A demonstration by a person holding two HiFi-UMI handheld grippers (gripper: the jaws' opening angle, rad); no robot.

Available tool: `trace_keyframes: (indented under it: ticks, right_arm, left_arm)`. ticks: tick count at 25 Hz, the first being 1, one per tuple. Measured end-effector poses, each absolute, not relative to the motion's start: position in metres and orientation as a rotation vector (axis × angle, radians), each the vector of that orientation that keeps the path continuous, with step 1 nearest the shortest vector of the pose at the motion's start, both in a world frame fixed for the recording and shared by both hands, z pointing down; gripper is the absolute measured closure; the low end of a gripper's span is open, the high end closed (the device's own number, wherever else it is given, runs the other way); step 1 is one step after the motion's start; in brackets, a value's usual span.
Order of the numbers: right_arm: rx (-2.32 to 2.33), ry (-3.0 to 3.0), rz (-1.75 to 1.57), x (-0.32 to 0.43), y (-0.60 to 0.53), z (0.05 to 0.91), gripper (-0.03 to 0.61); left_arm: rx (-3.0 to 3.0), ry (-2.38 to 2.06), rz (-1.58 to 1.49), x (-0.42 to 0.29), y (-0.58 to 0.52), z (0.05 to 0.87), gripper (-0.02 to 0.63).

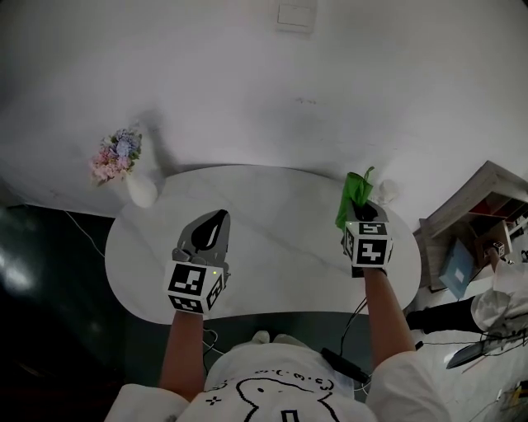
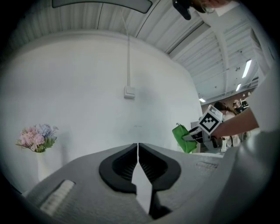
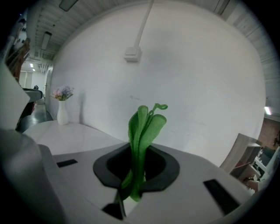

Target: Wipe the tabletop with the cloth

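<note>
This looks like a staged home corner set up inside a large lab or workshop hall. A white oval desk (image 1: 272, 222) with a vase of flowers (image 1: 139, 188) stands against a plain white wall with a switch plate (image 1: 296, 16). Above it are a ribbed industrial ceiling (image 2: 210, 48) and strip lights (image 2: 247, 68). A cluttered shelf unit (image 1: 483, 210) and loose cables (image 1: 470, 338) sit alongside.

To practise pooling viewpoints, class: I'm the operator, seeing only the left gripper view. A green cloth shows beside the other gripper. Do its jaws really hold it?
Observer: Yes. The right gripper view shows the right gripper shut on the green cloth, folds sticking up past the jaws.
Operator: What lies below me?
Observer: The head view puts the left gripper, shut and empty, above the left half of the white table.
Operator: And the flowers?
Observer: Their vase stands at the table's far left edge.
</note>
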State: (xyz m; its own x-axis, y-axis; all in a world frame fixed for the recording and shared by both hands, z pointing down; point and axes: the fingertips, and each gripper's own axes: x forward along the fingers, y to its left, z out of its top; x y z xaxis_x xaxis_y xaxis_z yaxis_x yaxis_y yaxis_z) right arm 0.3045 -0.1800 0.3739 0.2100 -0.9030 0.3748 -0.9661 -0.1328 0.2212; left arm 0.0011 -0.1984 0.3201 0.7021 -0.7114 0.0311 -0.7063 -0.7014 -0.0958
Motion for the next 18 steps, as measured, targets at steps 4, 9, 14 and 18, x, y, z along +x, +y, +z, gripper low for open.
trace_keyframes:
  ticks: [4,9,14,18]
  right_arm:
    - [2.076,-1.844,0.153,0.298,-0.177,0.353,0.534]
    - [2.052,-1.965,0.061,0.288,-0.166,0.327,0.534]
    - [2.106,-1.968,-0.027,0.285,-0.152,0.302,0.532]
    - [2.102,-2.072,-0.098,0.27,-0.139,0.28,0.532]
  left_arm:
    - [-2.799,1.207,-0.072,0.007,-0.198,0.31,0.592]
    - [-2.764,1.222,-0.018,0.014,-0.191,0.293,0.592]
    - [-2.729,1.23,0.009,0.019,-0.187,0.278,0.592]
    - [-2.701,1.23,0.029,0.022,-0.184,0.264,0.592]
